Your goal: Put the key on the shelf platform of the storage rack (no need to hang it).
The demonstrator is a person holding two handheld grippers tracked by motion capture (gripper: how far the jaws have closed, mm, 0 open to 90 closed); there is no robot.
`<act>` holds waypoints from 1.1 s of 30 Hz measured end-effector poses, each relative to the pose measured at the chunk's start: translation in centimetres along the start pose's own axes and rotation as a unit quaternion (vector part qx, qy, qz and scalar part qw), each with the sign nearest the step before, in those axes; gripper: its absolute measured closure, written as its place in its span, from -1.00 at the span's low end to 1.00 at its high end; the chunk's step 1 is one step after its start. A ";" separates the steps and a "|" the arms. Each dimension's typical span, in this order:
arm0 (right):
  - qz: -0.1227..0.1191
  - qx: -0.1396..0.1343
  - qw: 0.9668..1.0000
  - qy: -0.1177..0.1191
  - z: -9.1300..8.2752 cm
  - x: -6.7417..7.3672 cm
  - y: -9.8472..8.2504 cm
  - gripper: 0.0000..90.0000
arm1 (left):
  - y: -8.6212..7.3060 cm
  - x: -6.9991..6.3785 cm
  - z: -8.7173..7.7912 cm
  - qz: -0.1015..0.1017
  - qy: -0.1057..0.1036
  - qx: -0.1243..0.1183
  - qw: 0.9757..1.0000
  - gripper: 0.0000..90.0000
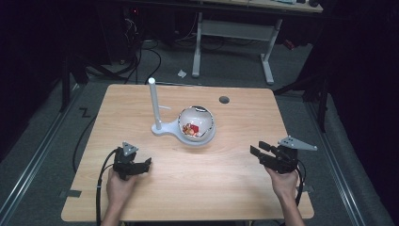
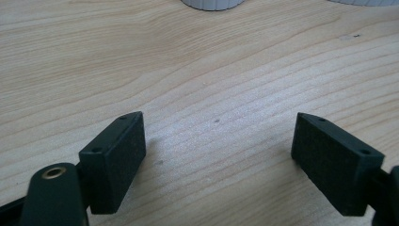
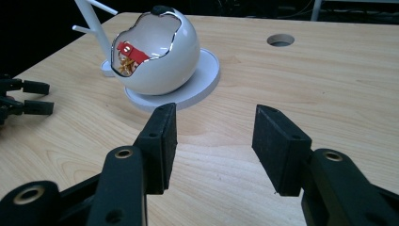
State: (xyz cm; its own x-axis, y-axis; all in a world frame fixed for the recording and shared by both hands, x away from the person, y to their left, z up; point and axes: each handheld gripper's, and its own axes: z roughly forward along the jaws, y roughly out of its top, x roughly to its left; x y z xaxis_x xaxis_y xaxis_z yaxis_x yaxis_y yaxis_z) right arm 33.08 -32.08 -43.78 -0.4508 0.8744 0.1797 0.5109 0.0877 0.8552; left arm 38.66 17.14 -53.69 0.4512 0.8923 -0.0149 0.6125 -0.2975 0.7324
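Wooden table: I count one white egg-shaped bowl with red and gold pieces inside, centred on its white stand. My left gripper and right gripper rest nearer me, both spread wide, gripping nothing.

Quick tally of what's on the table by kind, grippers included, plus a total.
Grippers: 2, left gripper and right gripper, jaws open, nothing held.
White egg-shaped bowl with red and gold bits inside: 1.
White stand with upright post: 1.
Total: 4.
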 end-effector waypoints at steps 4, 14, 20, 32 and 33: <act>-0.001 0.001 1.000 0.001 0.3 0.2 -0.3 0.13 | 0.0 0.0 0.0 0.000 0.000 0.000 1.000 -0.59; 0.003 0.007 1.000 0.005 1.0 0.4 -1.0 0.13 | 0.0 0.0 0.0 0.000 0.000 0.000 1.000 -0.59; 0.007 0.009 1.000 0.009 1.5 0.5 -1.3 0.13 | 0.0 0.0 0.0 0.000 0.000 0.000 1.000 -0.59; 0.009 0.021 1.000 0.009 2.8 0.7 -2.3 0.13 | 0.0 0.0 0.0 0.000 0.000 0.000 1.000 -0.59; 0.007 0.021 1.000 0.008 2.9 0.7 -2.4 0.13 | 0.0 0.0 0.0 0.000 0.000 0.000 1.000 -0.59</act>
State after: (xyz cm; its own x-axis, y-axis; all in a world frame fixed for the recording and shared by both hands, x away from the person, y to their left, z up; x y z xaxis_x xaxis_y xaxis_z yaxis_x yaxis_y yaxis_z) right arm 33.64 -30.29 -47.10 -0.4544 0.8681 0.1999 0.5480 0.0955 0.8310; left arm 38.66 17.14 -53.69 0.4515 0.8921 -0.0144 0.6125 -0.2981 0.7321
